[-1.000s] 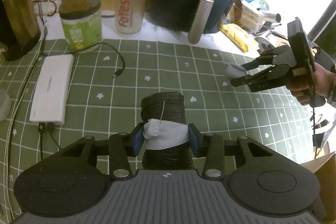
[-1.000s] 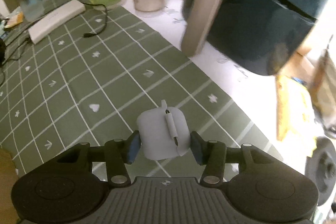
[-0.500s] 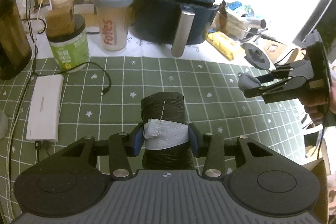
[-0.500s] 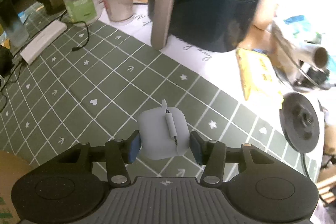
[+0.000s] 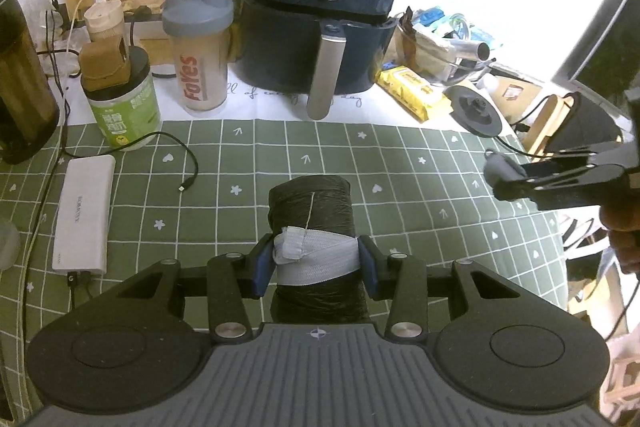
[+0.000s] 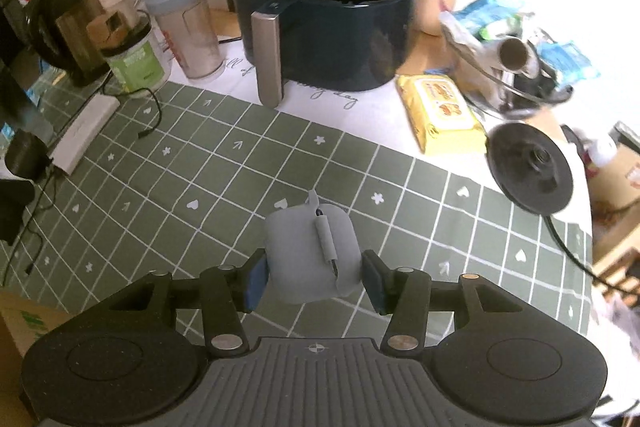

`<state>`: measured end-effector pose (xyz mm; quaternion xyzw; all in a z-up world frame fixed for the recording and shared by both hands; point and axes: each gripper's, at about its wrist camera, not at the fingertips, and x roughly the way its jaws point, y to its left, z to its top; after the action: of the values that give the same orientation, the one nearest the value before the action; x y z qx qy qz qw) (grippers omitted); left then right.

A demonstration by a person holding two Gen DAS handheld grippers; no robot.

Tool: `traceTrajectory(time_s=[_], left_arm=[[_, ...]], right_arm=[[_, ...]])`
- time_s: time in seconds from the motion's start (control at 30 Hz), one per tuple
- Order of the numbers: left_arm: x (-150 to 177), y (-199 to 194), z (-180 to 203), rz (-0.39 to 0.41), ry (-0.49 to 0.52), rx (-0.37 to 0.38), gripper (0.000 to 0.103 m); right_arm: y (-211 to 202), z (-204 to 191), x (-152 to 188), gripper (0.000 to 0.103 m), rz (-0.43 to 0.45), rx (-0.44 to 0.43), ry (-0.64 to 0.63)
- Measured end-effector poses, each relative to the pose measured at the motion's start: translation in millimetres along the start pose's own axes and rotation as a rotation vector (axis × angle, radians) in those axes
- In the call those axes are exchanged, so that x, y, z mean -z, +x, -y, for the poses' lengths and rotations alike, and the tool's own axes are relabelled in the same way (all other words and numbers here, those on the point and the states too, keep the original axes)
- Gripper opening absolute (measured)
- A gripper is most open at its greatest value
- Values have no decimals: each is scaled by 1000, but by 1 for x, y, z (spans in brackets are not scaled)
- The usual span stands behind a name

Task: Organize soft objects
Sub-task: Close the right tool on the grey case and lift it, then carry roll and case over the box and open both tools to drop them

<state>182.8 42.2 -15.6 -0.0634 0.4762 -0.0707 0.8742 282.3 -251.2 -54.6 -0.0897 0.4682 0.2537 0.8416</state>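
Hard daylight floods in from the upper right in both wrist views, blowing the background to white behind the air fryer [image 5: 320, 15] and the clutter beside it. The green checked mat [image 5: 400, 163] sits evenly lit with faint shadows. Fisheye curvature bends its grid lines, corners vignette black, and right-edge objects smear softly.

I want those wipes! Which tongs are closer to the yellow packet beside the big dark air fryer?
Right. The right tongs, holding a grey soft pouch, hang near the yellow packet. The left tongs, gripping a black roll, are farther away.
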Motion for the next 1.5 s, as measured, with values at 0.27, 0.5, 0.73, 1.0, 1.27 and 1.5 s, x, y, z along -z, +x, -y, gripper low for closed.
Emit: traceTrajectory(time_s=[0.27,0.5,0.73,1.0,1.27,1.5], left_arm=[[2,-14,18,-22,21,-56,42],[10,-31,33,-34,48,-65,42],[24,-45,46,-51,70,-60,42],[44,-57,54,-81,72,-38,42],[68,-62,63,-118,72,-20,42],[87,-59,68,-166,72,-14,42]], right_arm=[[-36,-5,18,53,-3,5,44],[-70,-16,37,53,8,-7,56],[-99,-32,59,53,21,-33,51],[-119,-46,82,53,24,-75,52],[-126,-60,101,53,20,-116,59],[-130,-70,115,53,13,-147,58]])
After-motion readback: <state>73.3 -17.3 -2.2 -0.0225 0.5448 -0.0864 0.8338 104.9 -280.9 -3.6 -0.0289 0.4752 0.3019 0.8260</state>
